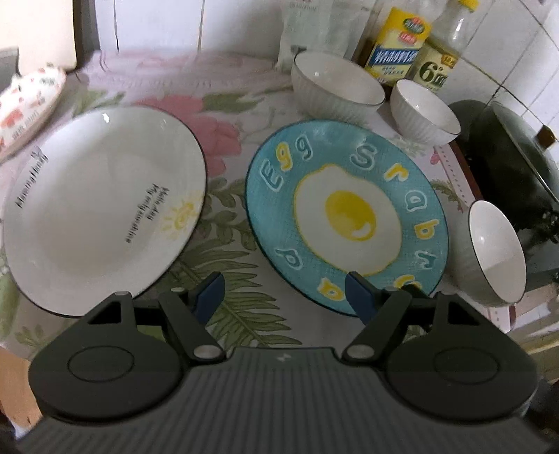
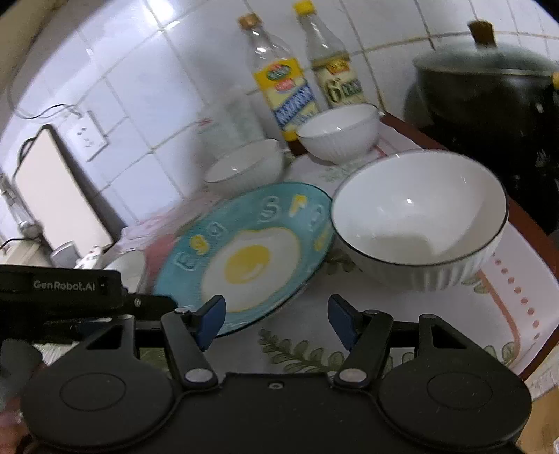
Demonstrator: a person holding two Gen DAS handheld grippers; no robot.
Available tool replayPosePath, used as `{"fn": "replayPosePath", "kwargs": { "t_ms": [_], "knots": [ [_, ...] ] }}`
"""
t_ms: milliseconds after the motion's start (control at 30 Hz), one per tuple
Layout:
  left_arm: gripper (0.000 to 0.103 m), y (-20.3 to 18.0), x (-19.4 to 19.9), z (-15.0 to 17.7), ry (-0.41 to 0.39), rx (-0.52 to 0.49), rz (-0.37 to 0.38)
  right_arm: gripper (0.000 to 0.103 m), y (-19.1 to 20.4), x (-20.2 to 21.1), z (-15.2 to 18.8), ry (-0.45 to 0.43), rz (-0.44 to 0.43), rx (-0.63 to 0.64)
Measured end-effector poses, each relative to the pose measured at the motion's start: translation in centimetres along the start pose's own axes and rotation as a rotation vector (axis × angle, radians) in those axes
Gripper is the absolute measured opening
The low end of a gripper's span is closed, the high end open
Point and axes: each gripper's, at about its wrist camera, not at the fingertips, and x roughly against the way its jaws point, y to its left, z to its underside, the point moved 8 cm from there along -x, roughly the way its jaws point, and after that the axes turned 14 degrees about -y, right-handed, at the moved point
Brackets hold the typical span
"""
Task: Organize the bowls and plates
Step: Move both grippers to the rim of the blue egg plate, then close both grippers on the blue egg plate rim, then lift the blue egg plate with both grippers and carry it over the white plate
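A white deep plate (image 1: 101, 206) with a sun drawing lies at the left on the floral cloth. Beside it lies a blue plate (image 1: 346, 213) (image 2: 244, 258) painted with a fried egg. Three white ribbed bowls stand upright: one at the back (image 1: 335, 83) (image 2: 244, 167), one further right (image 1: 422, 111) (image 2: 339, 132), one near the table's right edge (image 1: 496, 255) (image 2: 419, 223). My left gripper (image 1: 284, 293) hovers open over the gap between the plates, its right finger above the blue plate's near rim. My right gripper (image 2: 276, 314) is open and empty, just before the blue plate and the near bowl.
Two bottles (image 1: 398, 42) (image 2: 283, 87) and a white bag (image 1: 314, 31) stand against the tiled wall behind the bowls. A dark lidded pot (image 1: 513, 167) (image 2: 489, 87) sits off the table's right edge. A patterned pouch (image 1: 28, 101) lies far left.
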Motion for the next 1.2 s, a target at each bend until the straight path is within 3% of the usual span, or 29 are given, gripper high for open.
{"fn": "replayPosePath", "kwargs": {
  "t_ms": [300, 433, 567, 667, 767, 1000, 1200],
  "knots": [
    [0.067, 0.5, -2.7, -0.3, 0.035, 0.022, -0.029, 0.062, 0.1, -1.8, 0.0, -0.033, 0.005, -0.024],
    [0.044, 0.2, -3.0, -0.7, 0.013, -0.015, -0.04, 0.054, 0.1, -2.3, -0.1, -0.045, 0.021, -0.034],
    [0.032, 0.0, -3.2, -0.8, -0.004, -0.022, -0.023, 0.048, 0.0, -2.7, -0.2, -0.045, 0.031, -0.039],
    [0.032, 0.0, -3.3, -0.8, -0.016, -0.017, -0.029, 0.046, -0.1, -2.8, -0.1, -0.055, 0.029, -0.033],
    [0.031, 0.0, -3.3, -0.7, -0.02, -0.018, -0.029, 0.033, -0.4, -2.7, 0.1, -0.064, 0.051, -0.014],
    [0.026, 0.3, -2.8, -0.7, 0.02, 0.001, -0.015, 0.027, -0.6, -2.8, -0.3, -0.006, 0.086, -0.03],
    [0.025, 0.0, -0.8, -0.4, 0.029, -0.078, -0.03, 0.027, -0.4, -1.7, 0.1, 0.043, 0.062, -0.053]
  ]
}}
